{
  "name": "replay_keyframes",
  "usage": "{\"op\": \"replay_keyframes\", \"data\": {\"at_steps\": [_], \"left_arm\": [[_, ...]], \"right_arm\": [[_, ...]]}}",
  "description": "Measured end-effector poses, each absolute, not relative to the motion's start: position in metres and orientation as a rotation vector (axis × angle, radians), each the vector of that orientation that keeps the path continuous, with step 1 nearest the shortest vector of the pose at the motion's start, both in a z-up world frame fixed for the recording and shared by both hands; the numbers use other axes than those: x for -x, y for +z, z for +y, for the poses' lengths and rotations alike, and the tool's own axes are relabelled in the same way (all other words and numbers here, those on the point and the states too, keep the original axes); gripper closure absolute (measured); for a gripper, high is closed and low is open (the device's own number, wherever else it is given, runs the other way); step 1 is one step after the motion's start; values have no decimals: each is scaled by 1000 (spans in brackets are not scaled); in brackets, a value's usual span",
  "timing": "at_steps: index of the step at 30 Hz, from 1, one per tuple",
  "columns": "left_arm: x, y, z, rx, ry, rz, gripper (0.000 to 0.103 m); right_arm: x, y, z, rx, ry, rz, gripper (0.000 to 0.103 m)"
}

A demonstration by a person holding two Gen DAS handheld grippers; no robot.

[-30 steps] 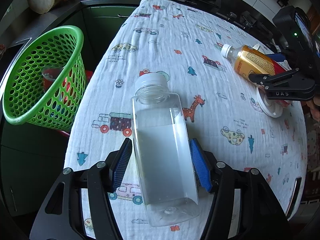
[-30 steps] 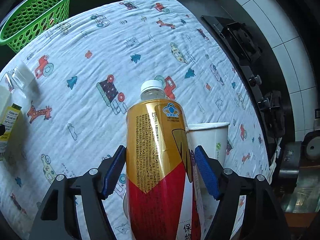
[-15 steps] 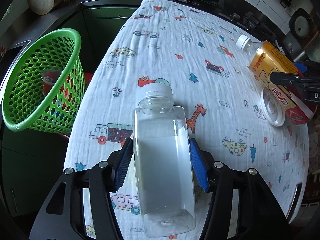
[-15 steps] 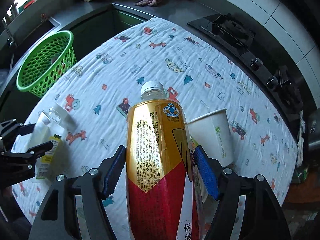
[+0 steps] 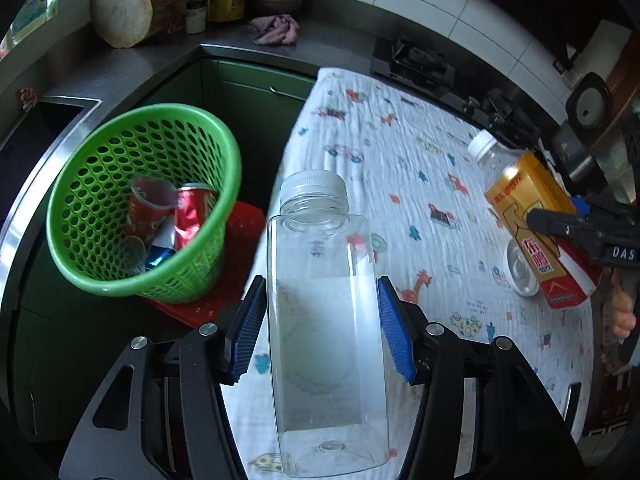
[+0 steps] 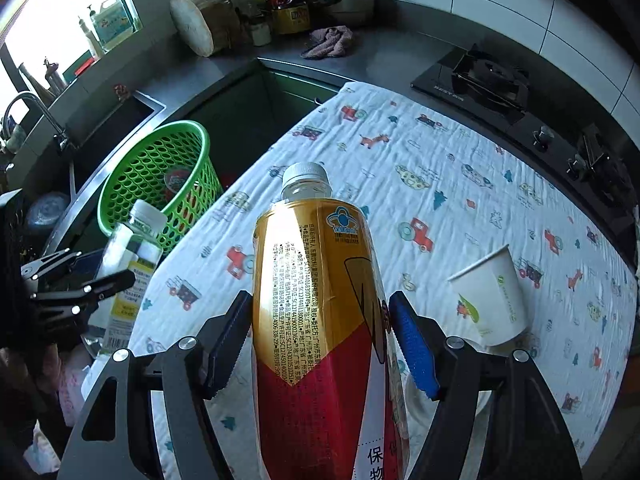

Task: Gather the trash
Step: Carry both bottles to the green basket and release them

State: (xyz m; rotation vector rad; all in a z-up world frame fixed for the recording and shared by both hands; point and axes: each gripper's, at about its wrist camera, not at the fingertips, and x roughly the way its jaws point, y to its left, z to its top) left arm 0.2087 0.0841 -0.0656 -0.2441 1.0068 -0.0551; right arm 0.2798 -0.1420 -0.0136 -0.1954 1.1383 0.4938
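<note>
- The left gripper [image 5: 322, 326] is clamped on a clear plastic bottle [image 5: 326, 332], its blue pads [image 5: 394, 334] pressed against both flat sides; the bottle's white cap points forward, away from the camera.
- That bottle is held in the air at the table's left edge, with the green mesh basket [image 5: 100, 160] ahead and to its left, lower down beside the table.
- In the basket lie a crushed red can [image 5: 190, 216] and a clear cup [image 5: 150, 196]; the basket rests on a red crate [image 5: 240, 236].
- The right gripper [image 6: 322, 344] grips a gold-and-red labelled drink bottle [image 6: 316, 320], fingers closed against its sides, white cap forward, lifted above the cartoon-print tablecloth [image 6: 420, 152].
- A white paper cup [image 6: 490, 300] sits on the cloth just right of that bottle, tilted.
- From the right wrist view, the basket [image 6: 160, 168] is at the far left, beyond the clear bottle [image 6: 134, 256] in the other gripper [image 6: 80, 288].
- A gas hob [image 6: 484, 78] lies past the cloth's far edge.
</note>
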Motion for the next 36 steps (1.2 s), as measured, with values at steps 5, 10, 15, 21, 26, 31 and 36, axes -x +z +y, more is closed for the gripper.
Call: {"op": "replay_keyframes", "data": {"at_steps": [5, 10, 15, 21, 26, 31, 36], "left_arm": [[-231, -55, 152, 240, 47, 975, 48], [-264, -67, 209, 212, 119, 999, 48], [-297, -91, 248, 177, 156, 1033, 48], [-314, -118, 279, 215, 175, 1068, 47], [-307, -125, 293, 248, 166, 1041, 36], [-291, -124, 305, 279, 172, 1029, 36], [-268, -122, 317, 300, 190, 1013, 36]], "right_arm": [[-278, -5, -105, 173, 521, 1114, 35], [-280, -3, -68, 143, 542, 1105, 35], [-281, -4, -33, 117, 557, 1106, 35], [-290, -9, 5, 99, 580, 1114, 35], [-301, -16, 40, 82, 614, 1121, 35], [-315, -27, 75, 68, 621, 1124, 35], [-326, -37, 106, 56, 610, 1124, 35]]}}
